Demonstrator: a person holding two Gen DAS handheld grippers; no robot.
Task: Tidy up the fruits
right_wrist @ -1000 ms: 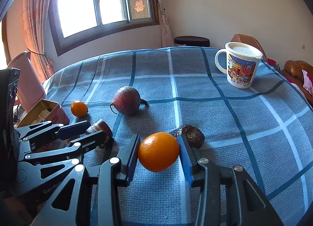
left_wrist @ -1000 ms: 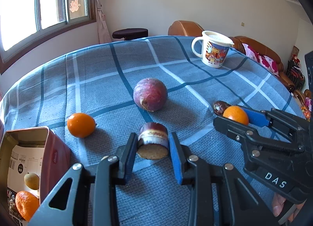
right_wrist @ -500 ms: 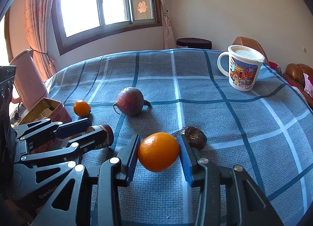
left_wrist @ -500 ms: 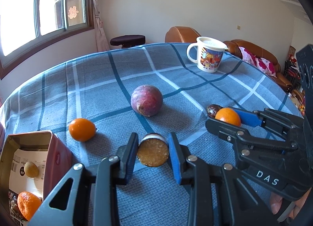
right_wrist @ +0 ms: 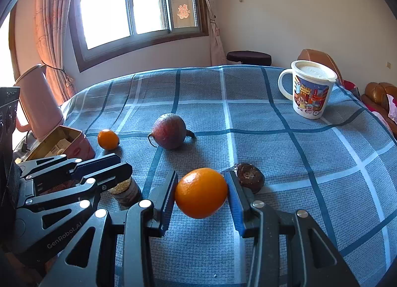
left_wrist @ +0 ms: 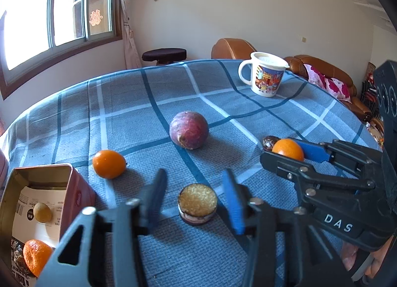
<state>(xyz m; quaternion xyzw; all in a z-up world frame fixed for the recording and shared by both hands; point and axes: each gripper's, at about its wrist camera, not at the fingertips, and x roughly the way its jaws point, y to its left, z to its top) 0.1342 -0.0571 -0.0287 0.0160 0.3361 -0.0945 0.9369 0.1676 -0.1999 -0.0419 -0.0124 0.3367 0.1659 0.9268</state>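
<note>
My left gripper (left_wrist: 194, 187) is open, its jaws apart on either side of a cut passion fruit half (left_wrist: 197, 203) that stands on the blue checked cloth (left_wrist: 139, 103), cut face up. My right gripper (right_wrist: 201, 191) is shut on an orange (right_wrist: 201, 192) and holds it above the cloth; it also shows in the left wrist view (left_wrist: 287, 149). A whole purple passion fruit (left_wrist: 189, 130) lies mid-table. A second orange (left_wrist: 109, 164) lies near an open pink tin box (left_wrist: 37, 202) holding an orange (left_wrist: 34, 256) and a small yellow-brown fruit (left_wrist: 42, 212).
A dark wrinkled fruit (right_wrist: 249, 179) lies just right of my right gripper. A lidded cartoon mug (right_wrist: 311, 89) stands at the far right of the table. A pink kettle (right_wrist: 37, 103) stands at the left edge behind the box. Sofas and a stool lie beyond the table.
My left gripper has opened and let go of the cut passion fruit half, which now stands on the cloth. My right gripper still holds the orange, barely moved.
</note>
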